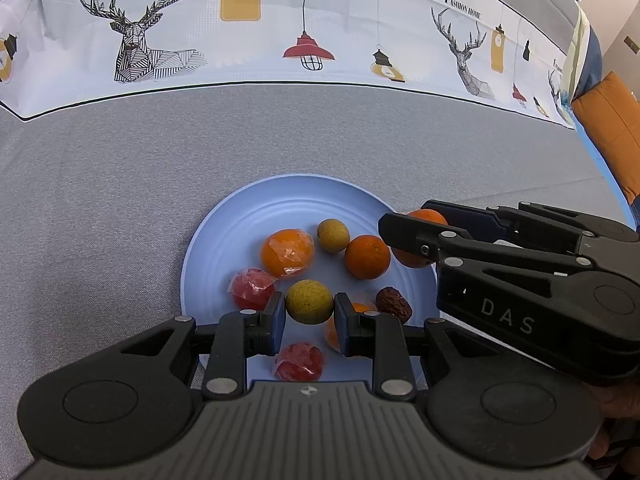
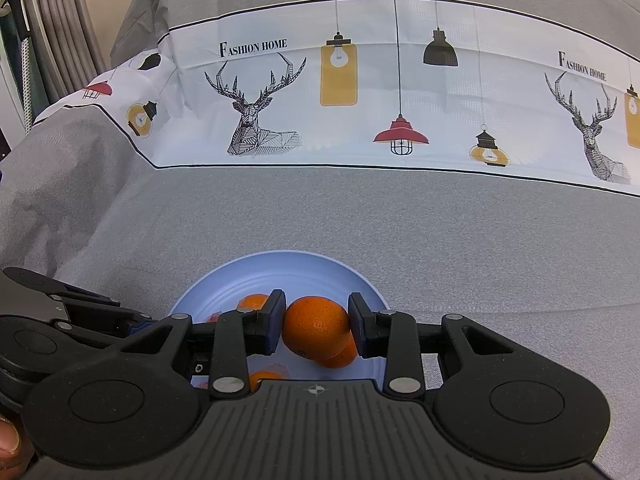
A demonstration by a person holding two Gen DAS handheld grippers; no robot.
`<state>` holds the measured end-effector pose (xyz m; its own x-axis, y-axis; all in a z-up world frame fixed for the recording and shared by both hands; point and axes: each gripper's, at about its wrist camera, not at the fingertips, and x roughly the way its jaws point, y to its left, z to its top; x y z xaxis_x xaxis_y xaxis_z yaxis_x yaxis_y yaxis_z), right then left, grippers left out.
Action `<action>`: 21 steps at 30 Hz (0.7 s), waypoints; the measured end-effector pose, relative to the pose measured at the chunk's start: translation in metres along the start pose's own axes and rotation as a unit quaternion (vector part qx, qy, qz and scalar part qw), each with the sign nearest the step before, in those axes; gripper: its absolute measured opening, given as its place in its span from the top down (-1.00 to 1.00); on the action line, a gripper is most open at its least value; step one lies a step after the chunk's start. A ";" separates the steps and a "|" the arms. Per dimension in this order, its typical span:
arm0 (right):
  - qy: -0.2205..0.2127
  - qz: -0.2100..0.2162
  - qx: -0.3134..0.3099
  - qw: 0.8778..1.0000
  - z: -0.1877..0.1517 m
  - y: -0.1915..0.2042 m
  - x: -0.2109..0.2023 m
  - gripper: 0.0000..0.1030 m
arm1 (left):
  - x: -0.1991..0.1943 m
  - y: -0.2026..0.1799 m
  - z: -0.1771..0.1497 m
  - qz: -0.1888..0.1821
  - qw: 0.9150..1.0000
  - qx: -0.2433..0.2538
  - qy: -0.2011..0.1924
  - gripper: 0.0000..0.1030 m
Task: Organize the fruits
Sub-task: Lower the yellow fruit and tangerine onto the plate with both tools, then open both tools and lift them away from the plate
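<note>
A light blue plate (image 1: 240, 224) on the grey cloth holds several fruits. My left gripper (image 1: 310, 314) is shut on a yellow-green round fruit (image 1: 309, 301) above the plate's near side. My right gripper (image 2: 317, 326) is shut on an orange (image 2: 316, 326) over the plate (image 2: 280, 268); it also shows in the left wrist view (image 1: 408, 226) at the plate's right rim. On the plate lie a wrapped orange (image 1: 287, 253), a bare orange (image 1: 367, 257), a second yellow-green fruit (image 1: 333, 235), two wrapped red fruits (image 1: 253, 289) (image 1: 299, 361) and a brown date (image 1: 394, 303).
A white runner with deer and lamp prints (image 1: 280, 28) crosses the grey cloth behind the plate. An orange cushion (image 1: 612, 136) lies at the far right. Grey cloth (image 1: 100, 200) spreads to the left of the plate.
</note>
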<state>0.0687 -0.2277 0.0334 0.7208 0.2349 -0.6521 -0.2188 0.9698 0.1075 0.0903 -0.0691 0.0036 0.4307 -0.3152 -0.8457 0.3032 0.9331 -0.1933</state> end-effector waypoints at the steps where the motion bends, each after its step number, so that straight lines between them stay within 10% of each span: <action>1: 0.000 0.000 0.000 1.000 0.000 0.000 0.000 0.30 | 0.000 0.000 0.000 0.000 1.000 0.000 0.000 0.45; 17: 0.002 -0.003 0.001 1.000 0.000 0.001 0.000 0.27 | 0.002 -0.001 -0.001 0.000 1.000 -0.002 0.002 0.25; 21: -0.003 -0.020 0.017 1.000 0.001 0.001 0.000 -0.30 | -0.001 -0.001 -0.002 0.006 1.000 0.000 0.000 -0.12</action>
<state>0.0694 -0.2268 0.0339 0.7321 0.1968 -0.6521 -0.1682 0.9799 0.1069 0.0882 -0.0699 0.0035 0.4354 -0.3032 -0.8476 0.2980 0.9370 -0.1821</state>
